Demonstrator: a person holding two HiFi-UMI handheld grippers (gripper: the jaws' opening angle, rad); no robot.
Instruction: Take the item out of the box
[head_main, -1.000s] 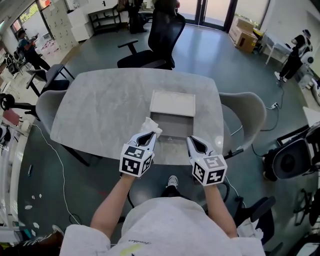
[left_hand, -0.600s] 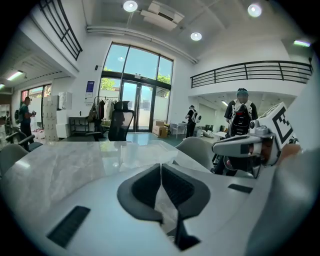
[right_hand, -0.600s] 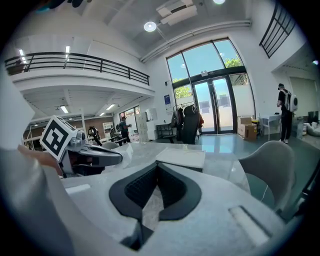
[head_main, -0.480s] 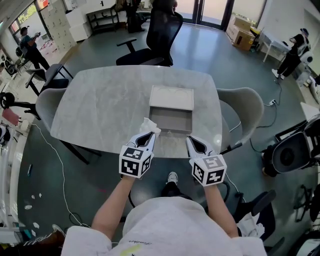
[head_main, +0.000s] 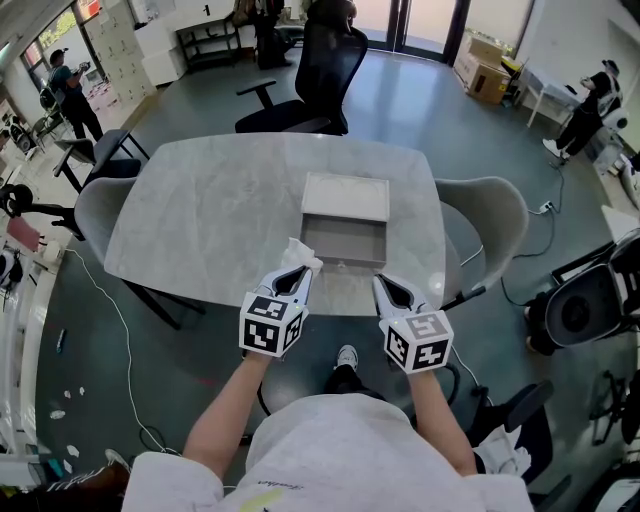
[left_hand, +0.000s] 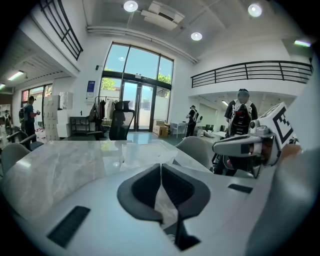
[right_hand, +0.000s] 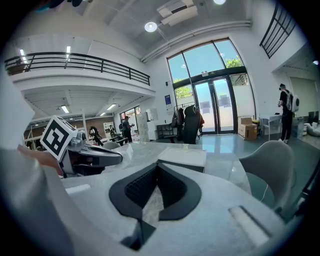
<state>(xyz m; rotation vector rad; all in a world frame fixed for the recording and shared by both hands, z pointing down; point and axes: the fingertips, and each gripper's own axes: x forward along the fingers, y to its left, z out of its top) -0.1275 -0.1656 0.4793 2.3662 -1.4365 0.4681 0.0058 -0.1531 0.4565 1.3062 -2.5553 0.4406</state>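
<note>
The left tongs (head_main: 298, 266) are pinched shut on the item (head_main: 297, 249), a limp, crumpled white piece that may be paper or thin plastic film (the head view is too small to settle which). It sticks up past the jaw tips, out of the box (head_main: 343, 244) and just beside its near left corner, above the tabletop (head_main: 200, 220). The box looks empty inside, and its lid (head_main: 346, 198) lies just behind it. The right tongs (head_main: 386, 282) are closed with nothing between them. Only marble shows through the gap behind their tips, and they hover near the box's near right corner.

So the lift-out seems nearly done, and what is left is a clean set-down. Keep the left squeeze steady, since so thin a sheet can slip. Carry it leftward to bare marble well apart from the box, lower until the piece rests, and only then part the jaws. Stuff this light may cling to a pad, so draw back slowly. The right tongs can hold off to the side, ready to steady the box
</note>
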